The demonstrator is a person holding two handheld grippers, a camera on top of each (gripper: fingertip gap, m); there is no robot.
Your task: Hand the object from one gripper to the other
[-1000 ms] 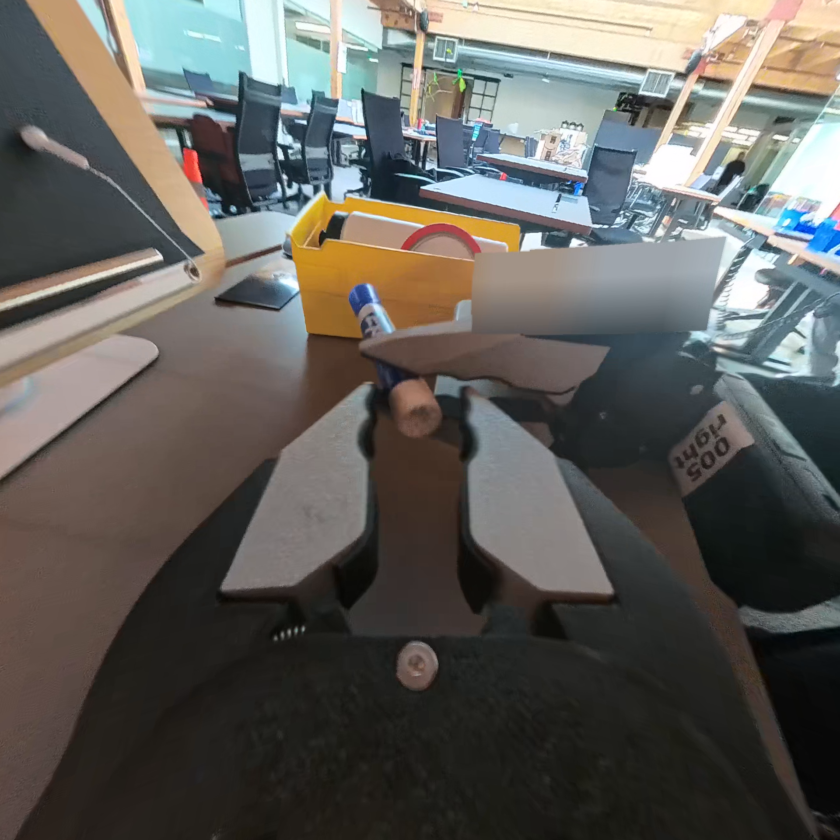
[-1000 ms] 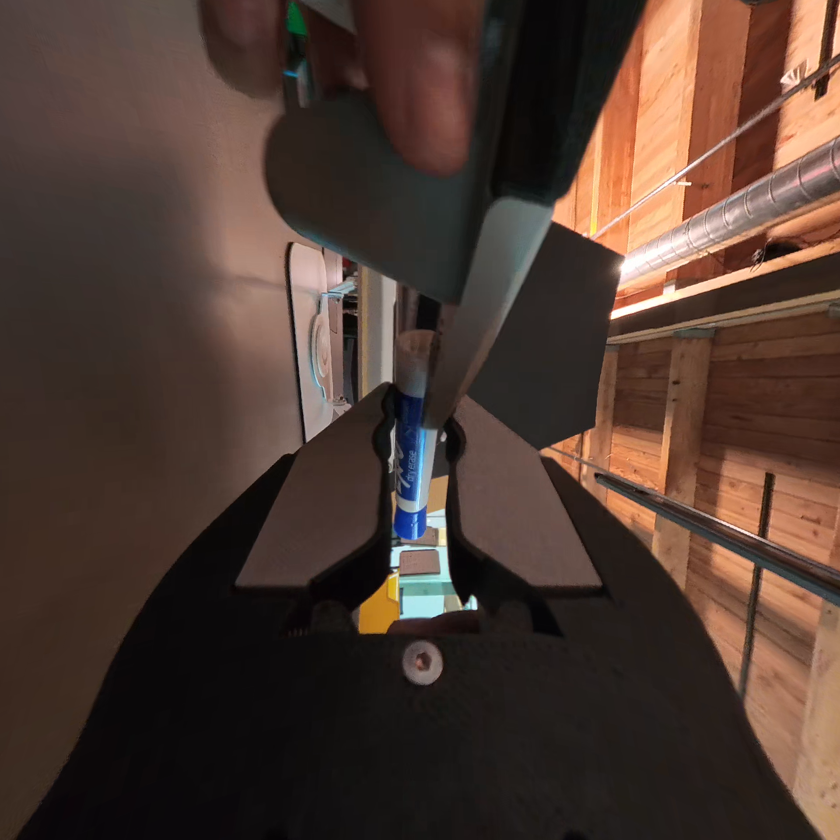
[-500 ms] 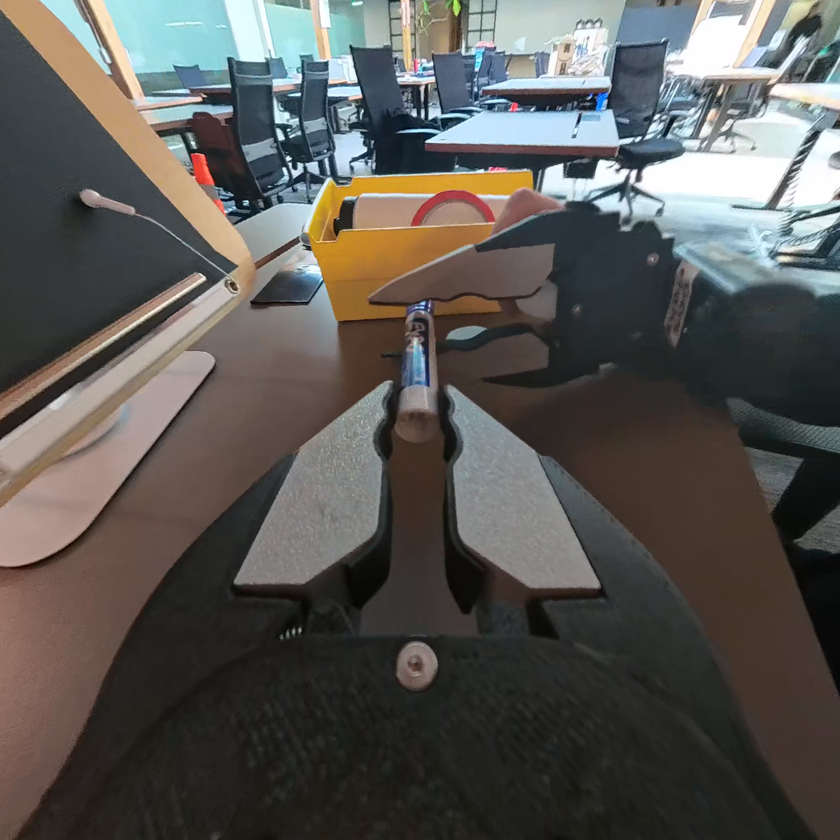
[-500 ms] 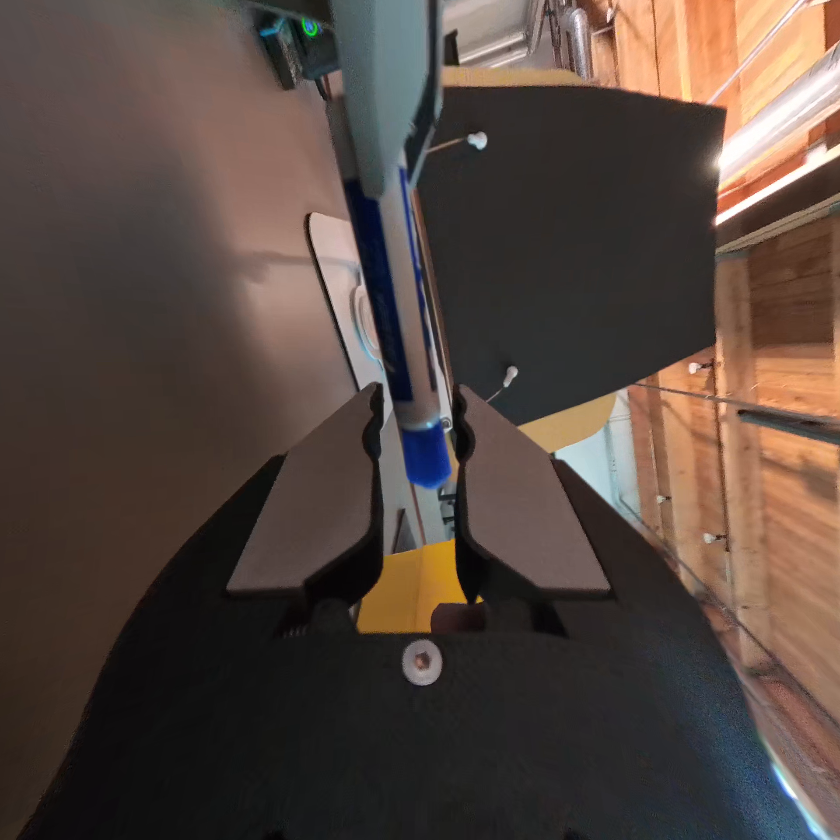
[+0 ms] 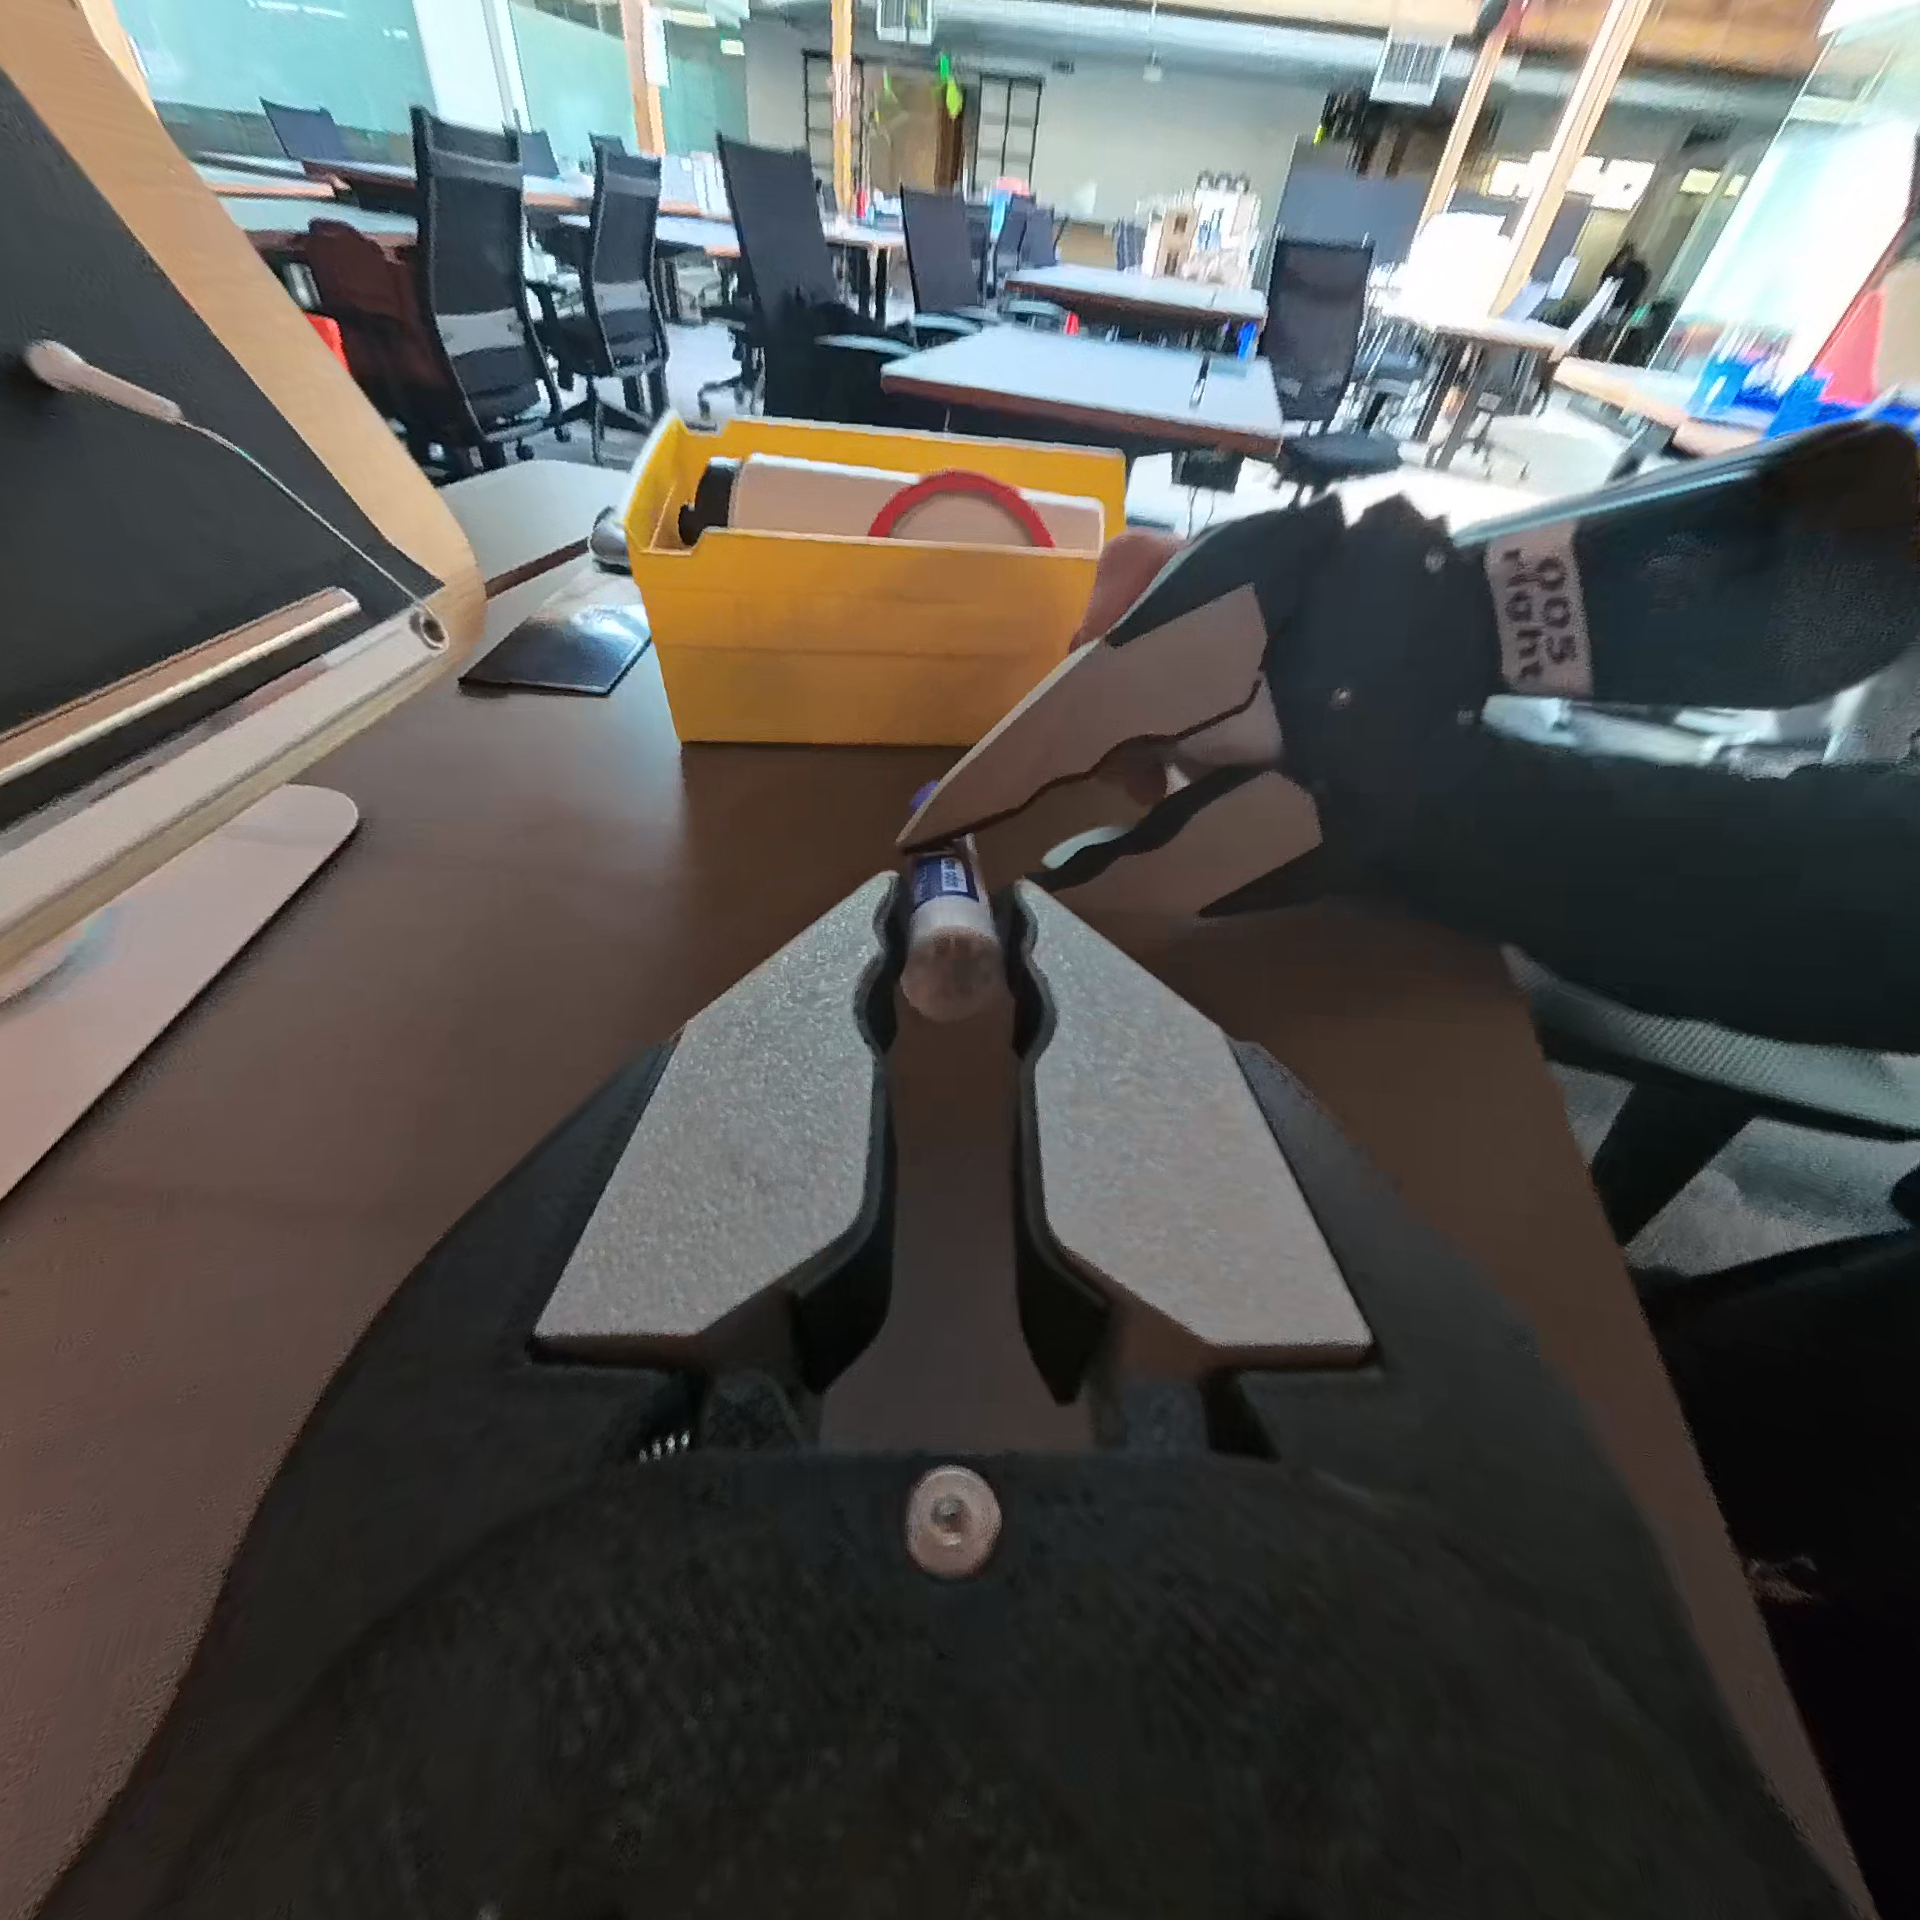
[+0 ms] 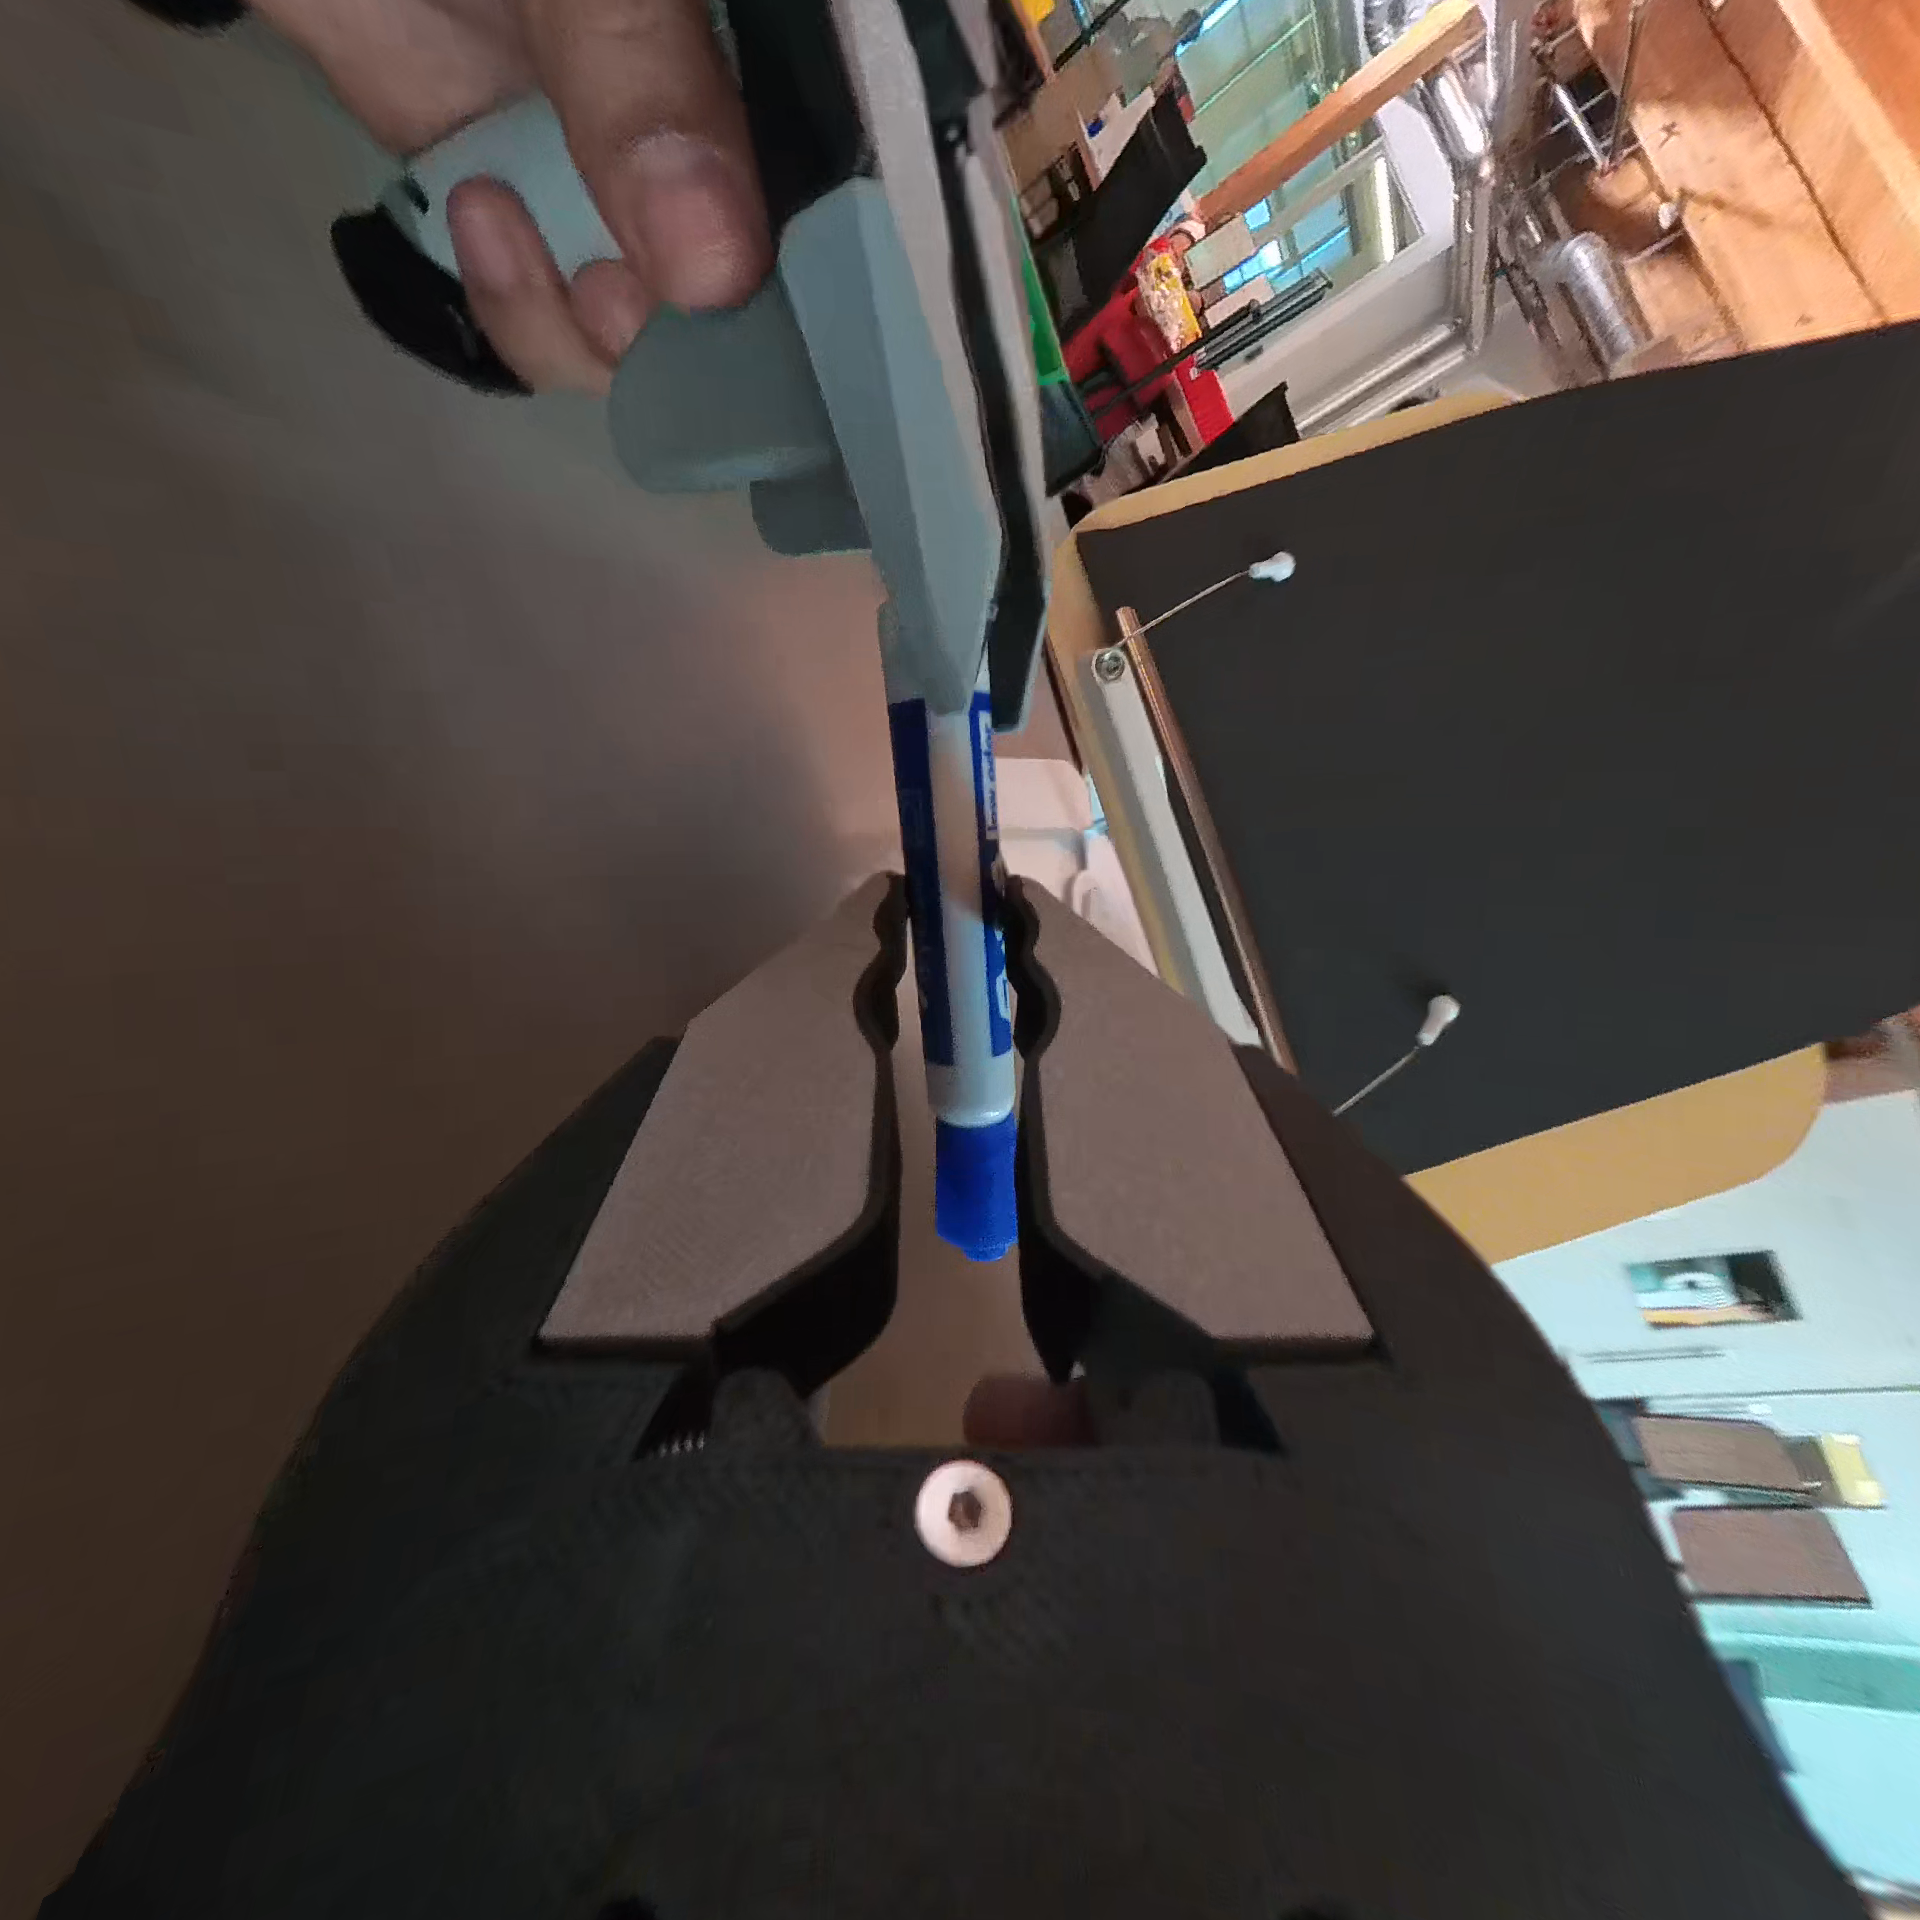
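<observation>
A blue-and-white marker is held in the air above the dark brown table, between both grippers. My left gripper is shut on the marker's white end. My right gripper is shut on the barrel near the blue cap, and the cap points back toward its palm. In the left wrist view the right gripper comes in from the right, its tips just beyond mine. In the right wrist view the left gripper holds the far end, and a hand is on its handle.
A yellow bin with a red tape roll stands on the table behind the grippers. A black board on a stand with a flat base is at left. A black card lies by the bin. An office chair is at right. Only a small space, under 4 cm, lies between the two pairs of fingers.
My left gripper has closed on the marker's white end. The marker has swung into line with my left fingers. My right gripper loosened half a second ago and is now tight on the barrel again.
</observation>
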